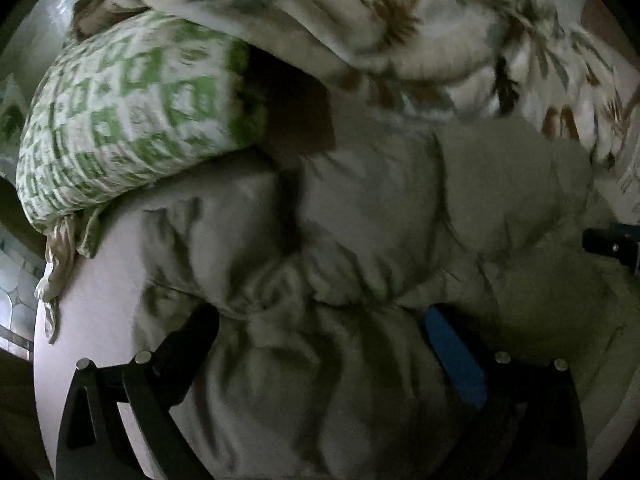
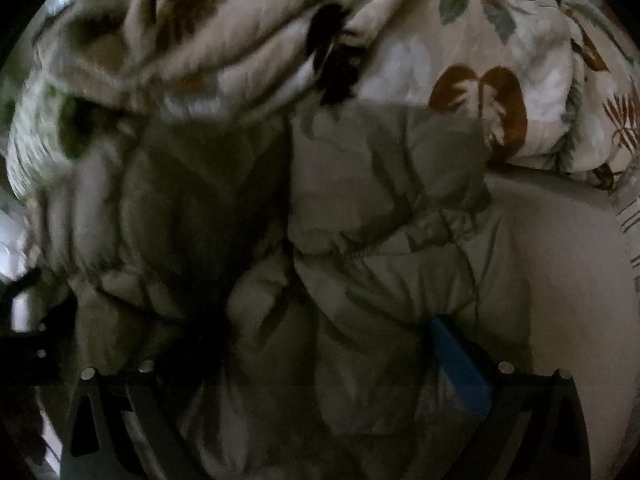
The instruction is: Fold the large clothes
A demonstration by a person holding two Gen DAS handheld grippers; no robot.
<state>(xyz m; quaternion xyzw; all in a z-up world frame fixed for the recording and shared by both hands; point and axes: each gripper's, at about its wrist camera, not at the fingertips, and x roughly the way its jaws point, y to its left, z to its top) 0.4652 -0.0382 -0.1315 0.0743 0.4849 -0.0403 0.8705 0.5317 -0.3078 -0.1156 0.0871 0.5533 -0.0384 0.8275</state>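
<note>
A dim, close view down onto a puffy grey-beige quilted jacket (image 1: 360, 240) lying crumpled on a pale bed surface (image 1: 100, 280). To the left of the jacket and touching it sits a green-and-white patterned pillow (image 1: 128, 120). Behind the jacket a cream comforter (image 1: 400, 40) printed with brown and grey-green leaves is heaped, its edge overlapping the jacket's far side. The left gripper (image 1: 320, 336) points steeply down at the jacket's near edge, its fingers spread wide with padded cloth bulging between them. Further right, the right gripper (image 2: 312, 344) also stands spread wide over the jacket, just below its gathered elastic band (image 2: 400, 236); whether its pads press the cloth cannot be told. Bare bed shows to the jacket's right.
</note>
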